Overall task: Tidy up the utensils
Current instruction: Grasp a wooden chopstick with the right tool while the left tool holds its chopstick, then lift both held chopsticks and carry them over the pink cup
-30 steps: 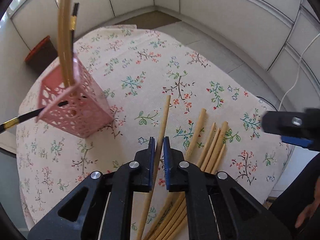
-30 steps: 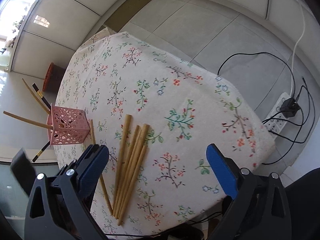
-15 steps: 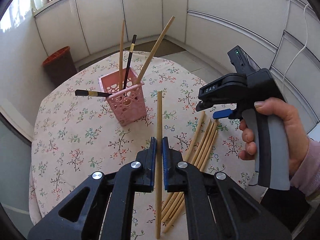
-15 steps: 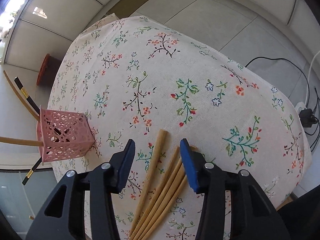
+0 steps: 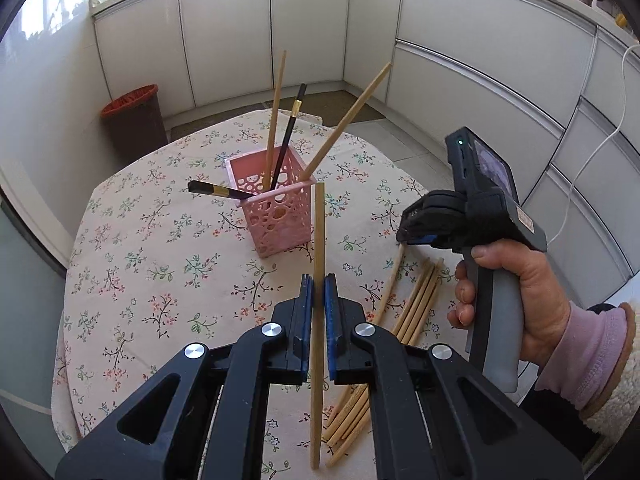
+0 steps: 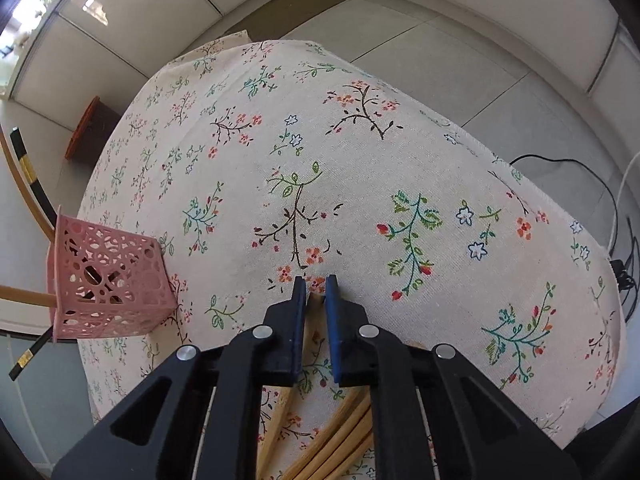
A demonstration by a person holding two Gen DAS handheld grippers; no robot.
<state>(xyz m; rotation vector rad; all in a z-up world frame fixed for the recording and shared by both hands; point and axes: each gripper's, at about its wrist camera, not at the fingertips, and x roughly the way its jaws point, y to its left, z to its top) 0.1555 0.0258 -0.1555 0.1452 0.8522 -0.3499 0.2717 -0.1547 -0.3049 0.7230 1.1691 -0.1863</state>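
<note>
My left gripper (image 5: 319,284) is shut on a bamboo chopstick (image 5: 318,240) and holds it above the table, its far end close to the pink perforated holder (image 5: 276,210). The holder has several chopsticks standing in it, bamboo and black. My right gripper (image 6: 316,286) is low over the table with its jaws nearly closed around the end of a bamboo chopstick (image 6: 315,300) lying there; it also shows in the left wrist view (image 5: 416,238). A bundle of bamboo chopsticks (image 5: 416,300) lies on the floral tablecloth (image 5: 160,240) beside it.
The holder shows at the left in the right wrist view (image 6: 104,280). A brown bin with an orange rim (image 5: 134,120) stands on the floor beyond the table. Cables and a power strip (image 6: 620,272) lie on the floor to the right. Cabinets surround the table.
My left gripper lifted and levelled with its chopstick, bringing the holder into view ahead. My right gripper descended onto the lying chopsticks and closed from wide open to nearly shut.
</note>
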